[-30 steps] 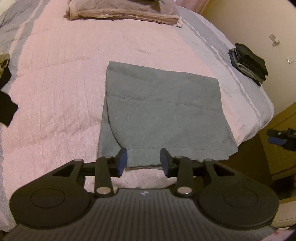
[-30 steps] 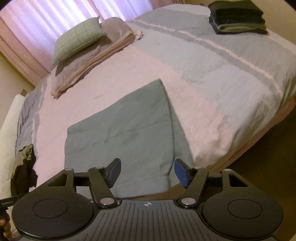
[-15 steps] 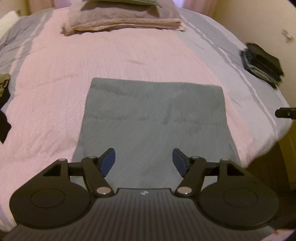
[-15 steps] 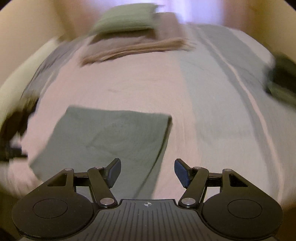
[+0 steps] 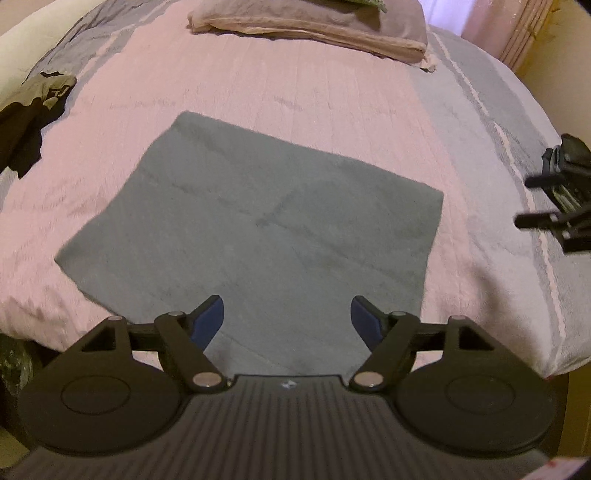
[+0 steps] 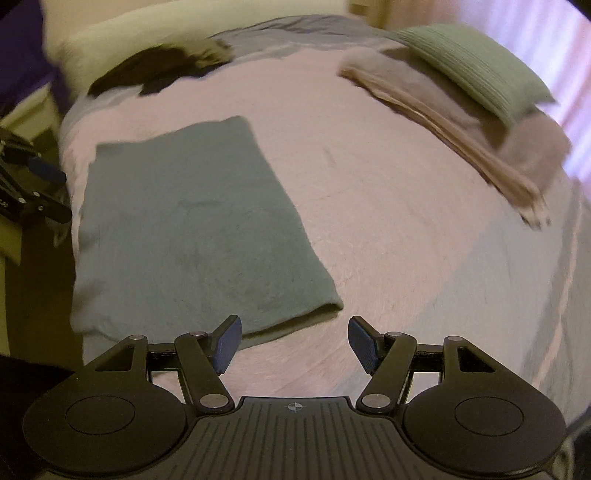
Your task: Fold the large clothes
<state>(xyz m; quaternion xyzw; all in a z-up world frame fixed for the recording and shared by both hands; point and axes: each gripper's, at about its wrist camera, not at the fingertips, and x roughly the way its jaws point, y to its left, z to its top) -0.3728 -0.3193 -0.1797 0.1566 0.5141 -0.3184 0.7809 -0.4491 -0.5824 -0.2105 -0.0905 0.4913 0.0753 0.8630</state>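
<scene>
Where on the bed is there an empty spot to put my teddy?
Bare pink bedspread lies between the folded grey cloth and the pillows, and right of the cloth. It is crowded at the left edge, where dark clothes lie.

We've got the folded cloth (image 5: 258,229) lying flat on the bed (image 5: 332,110), near its front edge. Behind it, at the bed's far end, sits a pillow (image 5: 314,22) with a cushion (image 6: 469,70) on top. Off to the left lies a pile of clothes (image 5: 29,114), well apart from the cloth.
</scene>
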